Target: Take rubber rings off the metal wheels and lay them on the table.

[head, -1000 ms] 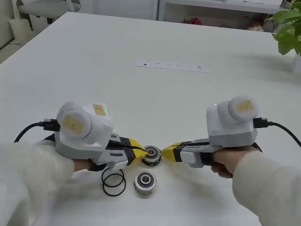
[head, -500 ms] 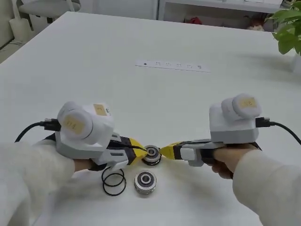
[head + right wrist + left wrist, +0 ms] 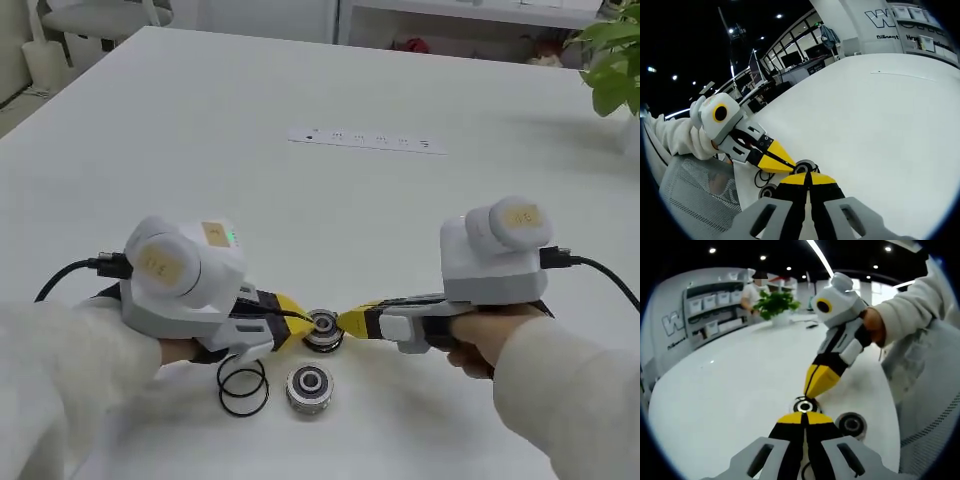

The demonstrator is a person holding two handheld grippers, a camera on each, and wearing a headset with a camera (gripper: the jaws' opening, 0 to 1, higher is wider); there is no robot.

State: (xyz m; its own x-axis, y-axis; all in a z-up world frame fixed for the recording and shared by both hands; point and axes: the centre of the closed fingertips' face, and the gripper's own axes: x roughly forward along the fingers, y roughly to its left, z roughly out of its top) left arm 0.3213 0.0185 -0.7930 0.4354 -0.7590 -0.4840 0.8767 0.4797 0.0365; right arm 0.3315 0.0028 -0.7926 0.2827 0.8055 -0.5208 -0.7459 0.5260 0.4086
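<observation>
The left gripper [image 3: 298,323] lies low over the white table [image 3: 300,200]. Its yellow-tipped jaws are drawn nearly together, tips at the 9 o'clock edge of a metal wheel [image 3: 322,329]; whether they pinch a ring cannot be told. Two black rubber rings [image 3: 242,385] lie flat and overlapping on the table at 7 o'clock from that wheel. A second wheel [image 3: 308,388] rests at its 6 o'clock, just beside the rings. The right gripper [image 3: 347,322] meets the first wheel from 3 o'clock, jaws likewise narrow. A power strip [image 3: 365,140] lies at 12 o'clock, well apart.
</observation>
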